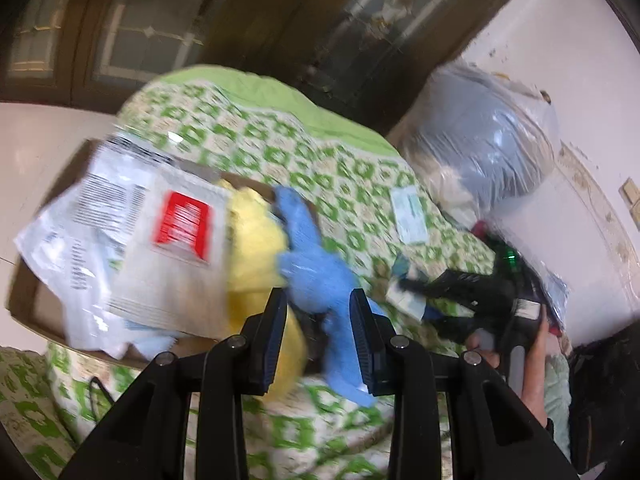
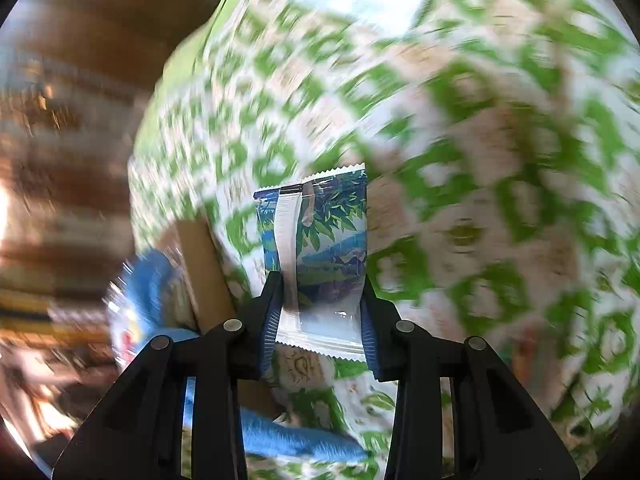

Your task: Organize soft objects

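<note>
The left wrist view alone shows the cardboard box (image 1: pixel 28 292) on the green-patterned quilt (image 1: pixel 280 152), stuffed with white mailer bags (image 1: pixel 100 208), one with a red label (image 1: pixel 182 226) whose print is too blurred to read, and a yellow plush (image 1: pixel 252 248) at the box's right side. The left gripper (image 1: pixel 318 334) holds a blue plush (image 1: pixel 316 280) between its fingers, at the box's near right corner; whether the pads press it firmly I cannot tell through the blur. To the right, the same view catches the right gripper (image 1: pixel 404 284) in a hand (image 1: pixel 532 364), and farther off a clear bag (image 1: pixel 484 136) of grey bedding and a small pale packet (image 1: pixel 410 216) lying on the quilt. The right wrist view alone shows what that gripper carries: a packet (image 2: pixel 324 256) printed with green leaves and blue, clamped between narrow-set fingers above the quilt, with the box edge and blue plush at the left. No writing on the packet is legible.
</note>
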Available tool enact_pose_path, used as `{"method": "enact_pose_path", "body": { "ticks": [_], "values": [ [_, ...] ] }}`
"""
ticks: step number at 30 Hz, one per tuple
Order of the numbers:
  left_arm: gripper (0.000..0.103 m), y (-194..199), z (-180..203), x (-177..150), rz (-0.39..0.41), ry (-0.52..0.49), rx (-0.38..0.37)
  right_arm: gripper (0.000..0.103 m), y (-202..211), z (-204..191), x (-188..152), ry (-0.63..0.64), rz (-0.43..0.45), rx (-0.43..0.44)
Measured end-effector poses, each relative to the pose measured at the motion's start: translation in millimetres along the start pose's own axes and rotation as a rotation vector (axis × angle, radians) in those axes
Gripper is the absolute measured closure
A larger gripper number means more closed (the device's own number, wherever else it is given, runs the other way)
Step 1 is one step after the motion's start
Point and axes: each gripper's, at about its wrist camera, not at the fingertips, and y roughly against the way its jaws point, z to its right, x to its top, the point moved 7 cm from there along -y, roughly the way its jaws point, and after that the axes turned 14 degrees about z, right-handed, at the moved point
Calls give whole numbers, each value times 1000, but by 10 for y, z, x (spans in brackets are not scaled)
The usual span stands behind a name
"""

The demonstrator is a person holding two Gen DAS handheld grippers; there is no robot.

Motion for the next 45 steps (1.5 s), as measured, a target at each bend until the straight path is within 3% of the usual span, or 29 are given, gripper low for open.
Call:
{"method": "enact_pose_path", "body": {
  "ticks": [3, 6, 8, 12, 15, 21, 24, 25, 27, 32, 37, 41, 45],
  "values": [
    [69, -145, 337, -154, -91, -4, -75, 68, 416, 221, 159, -53, 112, 30],
    [57, -418, 845, -465, -221, -57, -160, 67, 724, 414, 267, -60, 224, 21],
    [57, -653, 1108, -688, -318, -101, -183, 67, 921, 559, 305, -74, 288, 18],
    [57, -1152, 1361, -1153, -496, -209, -166, 67, 1094, 757, 349, -135, 359, 37],
    [57, -1487, 1418, -1457, -632, -212, -161, 67, 1199, 862, 414, -183, 406, 53],
    [58, -1815, 1507, -1713, -717, -225, -120, 67, 1233, 915, 441, -225, 427, 81],
    [63, -1877, 1566, -1836, -732, -229, -110, 67, 1169, 944, 432, -242, 406, 91],
    [75, -1889, 1566, -1882, -731, -252, -87, 67, 1141, 946, 431, -245, 399, 91],
    [91, -1888, 1556, -1974, -752, -271, -74, 67, 1113, 951, 434, -249, 394, 99],
    [94, -1678, 1544, -1812, -657, -239, -106, 67, 1114, 973, 439, -260, 399, 109],
    [94, -1125, 1412, -1375, -524, -153, -160, 67, 1162, 942, 440, -259, 421, 147],
    [94, -615, 1075, -765, -356, -48, -158, 67, 1137, 702, 395, -190, 390, 222],
    [94, -100, 525, -24, -121, 26, -64, 67, 1095, 199, 253, -8, 340, 288]
  ]
}}
